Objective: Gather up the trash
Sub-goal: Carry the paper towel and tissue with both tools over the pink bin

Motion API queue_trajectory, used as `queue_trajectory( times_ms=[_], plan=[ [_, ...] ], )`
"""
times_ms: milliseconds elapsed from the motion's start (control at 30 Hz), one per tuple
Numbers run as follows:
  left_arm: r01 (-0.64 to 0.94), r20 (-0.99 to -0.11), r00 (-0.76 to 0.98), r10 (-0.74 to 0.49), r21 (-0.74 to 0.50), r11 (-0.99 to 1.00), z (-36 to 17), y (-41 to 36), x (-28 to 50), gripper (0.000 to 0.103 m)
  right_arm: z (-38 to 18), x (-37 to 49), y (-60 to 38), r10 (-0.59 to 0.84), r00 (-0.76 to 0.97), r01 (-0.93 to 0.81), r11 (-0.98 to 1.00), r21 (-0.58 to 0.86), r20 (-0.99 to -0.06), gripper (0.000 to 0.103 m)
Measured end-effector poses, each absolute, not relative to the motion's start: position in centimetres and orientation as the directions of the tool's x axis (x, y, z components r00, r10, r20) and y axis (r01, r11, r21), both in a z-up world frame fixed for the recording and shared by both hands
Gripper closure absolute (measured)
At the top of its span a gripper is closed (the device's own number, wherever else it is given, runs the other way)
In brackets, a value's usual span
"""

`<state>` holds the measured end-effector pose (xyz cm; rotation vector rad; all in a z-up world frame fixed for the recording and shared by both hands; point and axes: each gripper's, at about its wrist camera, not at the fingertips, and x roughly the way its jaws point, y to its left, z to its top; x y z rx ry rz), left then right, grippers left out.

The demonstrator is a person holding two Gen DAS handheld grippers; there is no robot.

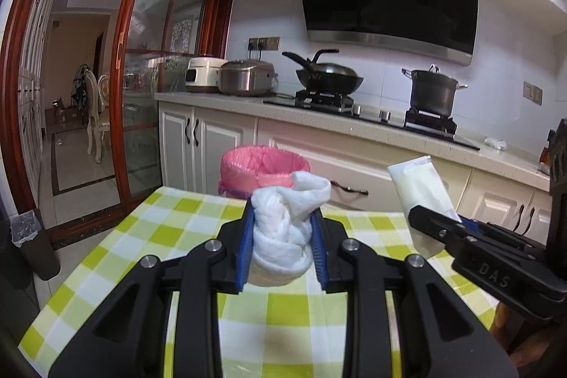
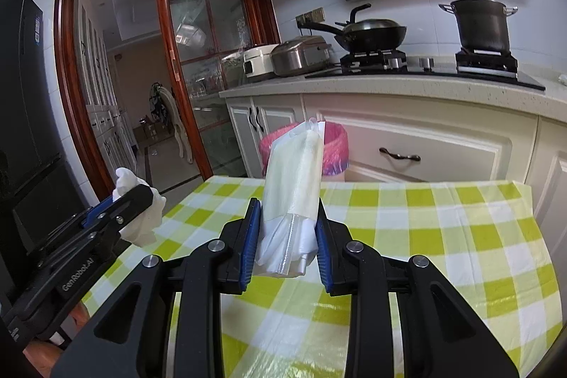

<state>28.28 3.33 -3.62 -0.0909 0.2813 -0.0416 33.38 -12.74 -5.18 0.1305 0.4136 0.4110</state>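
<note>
Left tool (image 1: pixel 283 250) was clamped on a crumpled white tissue wad (image 1: pixel 283 229), blue pads pressing both of its sides. Right tool (image 2: pixel 285 243) was closed tight on a white plastic wrapper (image 2: pixel 294 179), which stood up out of the jaws and leaned slightly. Both tools were held above the surface (image 2: pixel 425 236) with its green-and-white checked cloth, the 2 side by side and apart. Beyond the tools, past the far edge of the surface, stood a bin with a pink liner (image 1: pixel 264 165), in front of white cabinets (image 2: pixel 443 144).
</note>
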Motion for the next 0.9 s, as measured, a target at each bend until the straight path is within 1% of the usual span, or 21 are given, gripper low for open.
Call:
queue_trajectory(
  times_ms=[200,533,900],
  plan=[
    [0.033,-0.257,0.965,-0.055,-0.089,0.995,-2.5,3.7,30.8,0.075,-4.4,36.2,-12.2,0.414,0.839,-0.364,0.910,0.201,-0.354,0.074],
    [0.035,-0.265,0.963,-0.052,-0.069,0.997,-2.1,4.5,38.0,0.075,-3.7,43.7,-11.0,0.426,0.829,-0.378,0.904,0.197,-0.362,0.074],
    [0.025,-0.299,0.953,-0.042,-0.062,0.998,-2.5,6.3,51.3,0.075,-4.5,56.7,-8.9,0.459,0.800,-0.421,0.889,0.184,-0.387,0.074]
  ],
)
